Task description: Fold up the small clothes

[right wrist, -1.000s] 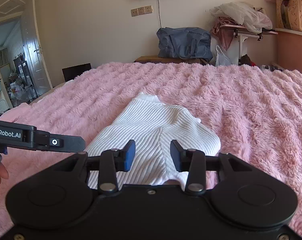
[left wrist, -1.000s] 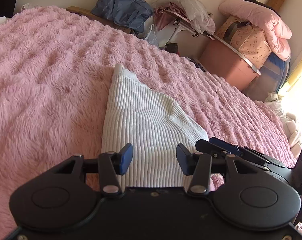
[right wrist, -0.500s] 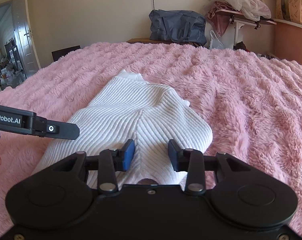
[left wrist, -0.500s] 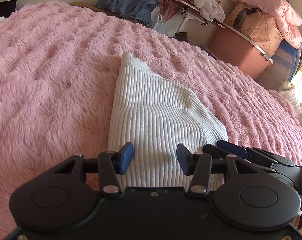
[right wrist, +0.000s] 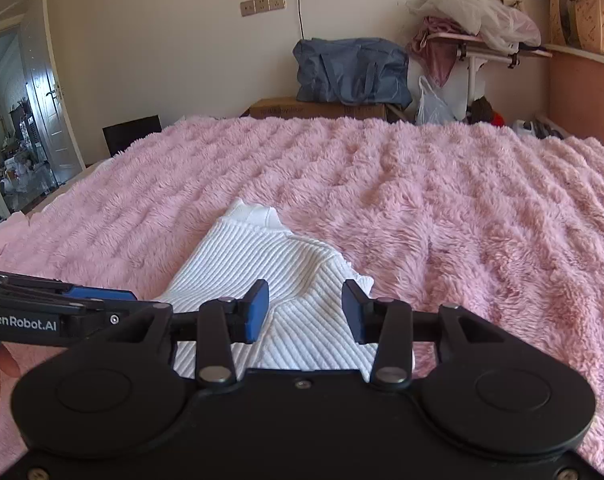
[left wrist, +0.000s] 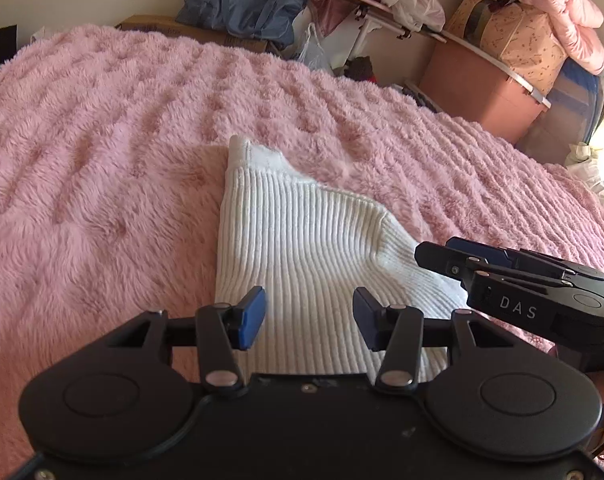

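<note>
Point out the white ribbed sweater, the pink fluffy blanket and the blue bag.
white ribbed sweater (left wrist: 302, 240), left wrist view, middle of its ribbed body.
pink fluffy blanket (right wrist: 462, 208), right wrist view, bare pile right of the sweater.
blue bag (right wrist: 350, 70), right wrist view, its front panel.

Both tongs (left wrist: 309, 322) (right wrist: 305, 311) gaping, side by side

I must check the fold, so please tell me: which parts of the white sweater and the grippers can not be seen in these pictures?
- White sweater: in both wrist views its near hem is covered by the black gripper body.
- Sleeves: no loose sleeve shows in either view; where they lie cannot be told.
- Right gripper: in the left wrist view it shows from the side only, partly cut by the right edge.
- Left gripper: cut by the left edge in the right wrist view.
</note>
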A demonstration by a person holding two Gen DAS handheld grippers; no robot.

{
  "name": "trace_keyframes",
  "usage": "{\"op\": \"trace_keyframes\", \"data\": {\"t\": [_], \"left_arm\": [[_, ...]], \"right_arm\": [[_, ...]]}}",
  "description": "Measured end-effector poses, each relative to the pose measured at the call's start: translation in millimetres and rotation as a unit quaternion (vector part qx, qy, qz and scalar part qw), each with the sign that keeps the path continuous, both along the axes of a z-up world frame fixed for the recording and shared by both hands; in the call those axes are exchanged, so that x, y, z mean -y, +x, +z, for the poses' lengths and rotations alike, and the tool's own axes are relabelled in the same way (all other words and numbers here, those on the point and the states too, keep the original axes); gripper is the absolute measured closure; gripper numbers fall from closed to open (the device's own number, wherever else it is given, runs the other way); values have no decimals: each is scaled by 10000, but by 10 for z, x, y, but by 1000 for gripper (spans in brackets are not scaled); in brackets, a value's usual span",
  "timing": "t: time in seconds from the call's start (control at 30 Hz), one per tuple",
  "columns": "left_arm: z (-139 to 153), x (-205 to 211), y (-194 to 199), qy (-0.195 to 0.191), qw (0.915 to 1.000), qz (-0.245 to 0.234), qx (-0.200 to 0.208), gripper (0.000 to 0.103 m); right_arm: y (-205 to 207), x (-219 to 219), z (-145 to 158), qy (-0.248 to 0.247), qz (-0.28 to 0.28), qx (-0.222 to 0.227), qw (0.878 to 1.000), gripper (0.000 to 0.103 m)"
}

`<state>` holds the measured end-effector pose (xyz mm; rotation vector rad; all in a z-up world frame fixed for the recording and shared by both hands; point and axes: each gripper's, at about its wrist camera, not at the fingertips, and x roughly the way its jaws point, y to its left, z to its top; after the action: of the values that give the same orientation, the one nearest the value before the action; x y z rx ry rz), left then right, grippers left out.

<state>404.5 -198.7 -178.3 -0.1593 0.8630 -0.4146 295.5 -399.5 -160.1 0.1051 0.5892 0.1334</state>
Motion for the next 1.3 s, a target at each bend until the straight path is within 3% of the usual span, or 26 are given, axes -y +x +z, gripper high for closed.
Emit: {"op": "trace_keyframes", "data": {"t": [0.17, 0.43, 0.53, 0.7, 0.83, 0.9, 1.07, 1.3], "left_arm": [[-121, 25, 85, 64, 9999, 3, -101, 52], [-119, -41, 126, -70, 9998, -13, -188, 52], [29, -195, 76, -443, 9988, 7, -198, 52], [234, -742, -99, -1282, 9910, -336, -207, 52], [105, -1168, -195, -1827, 9807, -451, -529, 51], [-22, -1311, -220, -1971, 9776, -365, -646, 52], [-425, -1480, -233, -2543, 9596, -146, -1193, 52], [-700, -1409, -116, -2753, 9500, -143, -1468, 52]], "right_arm": [[244, 8, -256, -308, -155, -593, 9976, 62], [301, 59, -286, -179, -184, -830, 9962, 62], [236, 54, -157, -169, -222, -681, 9973, 61], [-189, 318, 115, 904, 110, -399, 9950, 57], [-496, 690, 52, 2386, 383, -422, 9694, 51], [-592, 833, -46, 2839, 347, -476, 9570, 50], [-659, 995, -397, 3435, 291, -849, 9349, 49], [-684, 1069, -792, 3951, 267, -1183, 9106, 49]]}}
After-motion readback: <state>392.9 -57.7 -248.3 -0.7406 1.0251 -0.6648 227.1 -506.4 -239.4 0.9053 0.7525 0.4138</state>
